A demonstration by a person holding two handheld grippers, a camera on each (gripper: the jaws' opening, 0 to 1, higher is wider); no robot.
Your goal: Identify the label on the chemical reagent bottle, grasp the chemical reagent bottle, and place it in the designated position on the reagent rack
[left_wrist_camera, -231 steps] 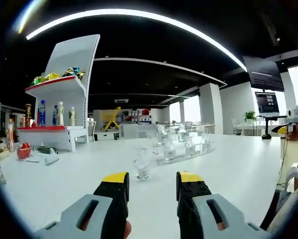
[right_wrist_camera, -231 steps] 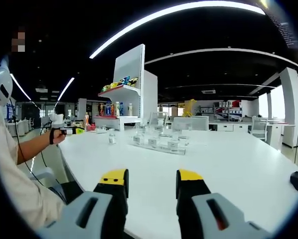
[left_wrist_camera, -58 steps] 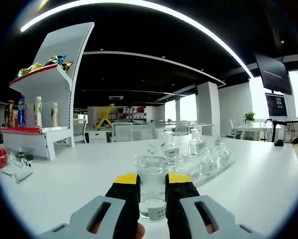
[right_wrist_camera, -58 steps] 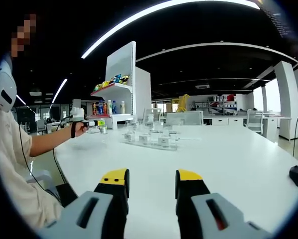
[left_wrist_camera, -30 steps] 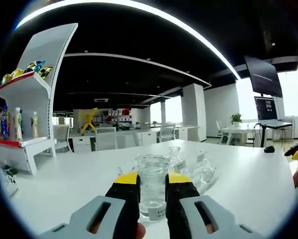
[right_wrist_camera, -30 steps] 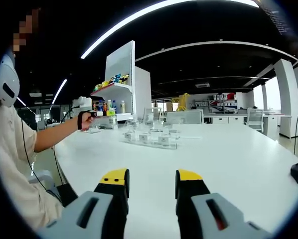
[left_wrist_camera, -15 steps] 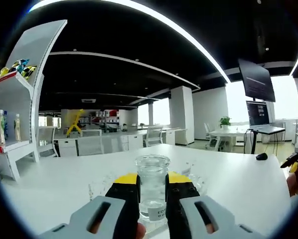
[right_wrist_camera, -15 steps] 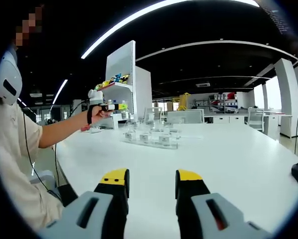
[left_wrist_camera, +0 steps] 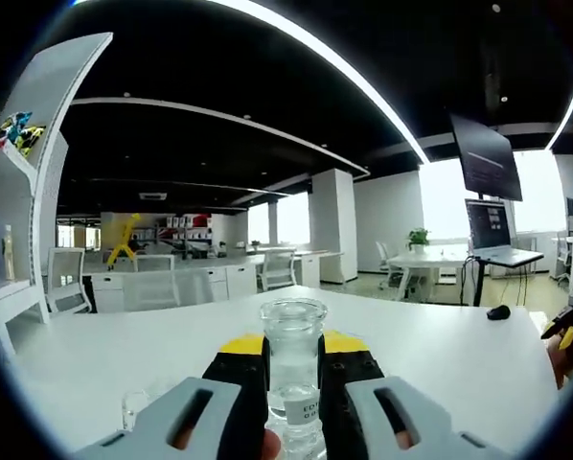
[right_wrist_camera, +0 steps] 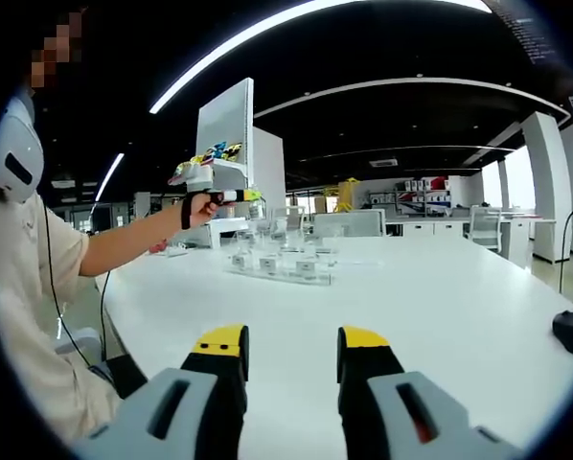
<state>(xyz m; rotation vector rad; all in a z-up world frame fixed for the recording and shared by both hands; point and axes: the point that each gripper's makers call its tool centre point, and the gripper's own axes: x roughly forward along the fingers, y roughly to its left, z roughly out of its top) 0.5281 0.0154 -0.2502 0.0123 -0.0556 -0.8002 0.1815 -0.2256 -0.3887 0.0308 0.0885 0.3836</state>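
A clear glass reagent bottle (left_wrist_camera: 292, 369) with a small white label stands upright between the yellow-tipped jaws of my left gripper (left_wrist_camera: 293, 345), which is shut on it. In the right gripper view a person's hand holds that left gripper (right_wrist_camera: 219, 196) raised above the clear reagent rack (right_wrist_camera: 277, 265), which carries several small labelled bottles. The top of one rack bottle (left_wrist_camera: 131, 407) shows at the lower left of the left gripper view. My right gripper (right_wrist_camera: 291, 340) hangs open over the near part of the white table (right_wrist_camera: 440, 287), with nothing between its jaws, and appears again as the right gripper (left_wrist_camera: 566, 321) at the far edge.
A tall white display shelf (right_wrist_camera: 224, 153) with snacks and drink bottles stands behind the rack. A black mouse (right_wrist_camera: 569, 331) lies at the table's right edge. A person's sleeve and body (right_wrist_camera: 28, 316) fill the left. A dark wall screen (left_wrist_camera: 486, 158) hangs far off.
The left gripper has lifted the bottle and swung right, over the rack; the hand sits higher in the right gripper view. The right gripper has stayed put and open.
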